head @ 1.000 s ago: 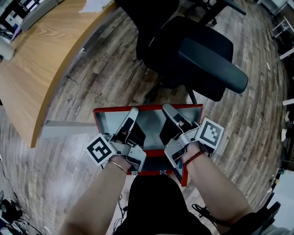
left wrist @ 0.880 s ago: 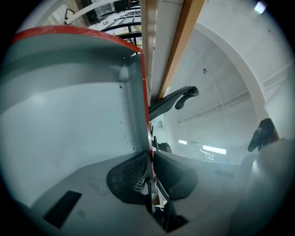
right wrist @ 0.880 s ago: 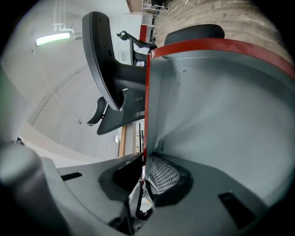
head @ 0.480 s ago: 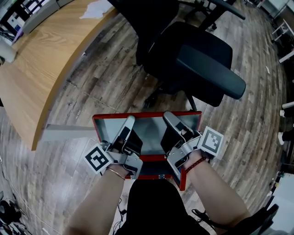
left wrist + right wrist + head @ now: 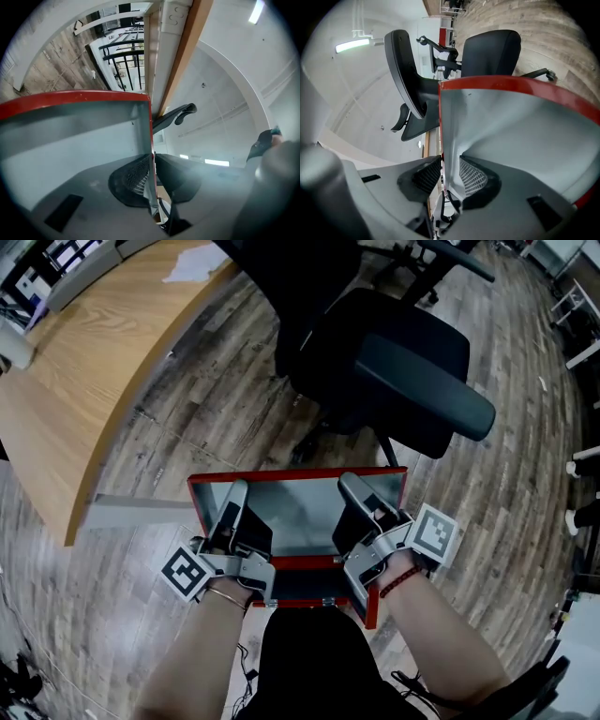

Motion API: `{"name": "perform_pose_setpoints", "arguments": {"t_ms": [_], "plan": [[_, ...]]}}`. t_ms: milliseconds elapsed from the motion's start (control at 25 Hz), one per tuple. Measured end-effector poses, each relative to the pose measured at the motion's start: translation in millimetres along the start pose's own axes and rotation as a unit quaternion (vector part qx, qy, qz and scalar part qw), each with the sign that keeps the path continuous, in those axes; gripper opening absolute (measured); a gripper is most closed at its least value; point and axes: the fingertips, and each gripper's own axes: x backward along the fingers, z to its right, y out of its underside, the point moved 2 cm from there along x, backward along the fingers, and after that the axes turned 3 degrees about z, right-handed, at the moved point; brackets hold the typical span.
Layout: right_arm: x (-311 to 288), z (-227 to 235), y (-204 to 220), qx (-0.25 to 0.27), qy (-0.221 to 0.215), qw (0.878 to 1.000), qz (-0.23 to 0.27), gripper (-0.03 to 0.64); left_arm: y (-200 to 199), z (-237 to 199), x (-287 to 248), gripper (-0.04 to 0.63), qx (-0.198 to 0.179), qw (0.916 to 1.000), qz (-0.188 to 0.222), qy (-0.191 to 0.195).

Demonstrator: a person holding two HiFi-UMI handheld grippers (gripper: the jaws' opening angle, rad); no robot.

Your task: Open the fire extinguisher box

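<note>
The red metal fire extinguisher box (image 5: 371, 606) sits on the wood floor (image 5: 225, 418), grey lid (image 5: 300, 507) up. The left gripper (image 5: 234, 491) pinches the lid's edge — hold tight, because the right gripper (image 5: 352, 486) is opening round the other edge

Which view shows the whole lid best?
Head view: the lid shows nearly whole, red-rimmed and grey, on the floor. Each gripper view shows only a red-edged corner of it, close up.
</note>
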Motion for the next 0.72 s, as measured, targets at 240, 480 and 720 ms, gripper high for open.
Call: {"name": "perform_pose_setpoints", "arguments": {"t_ms": [240,480,720], "plan": [[24,7,11,0.009,0.024,1.0,-0.003,0.106,6,1,17,0.041,-0.043,0.9985,-0.013,-0.03],[37,-4,36,0.045,0.015,0.998,-0.032,0.038,24,12,30,0.038,-0.057,0.9963,-0.054,-0.036],[46,-33,62,0.061,-0.022,0.997,-0.051,0.02,56,20,52,0.031,-0.067,0.9859,-0.128,-0.084]]}}
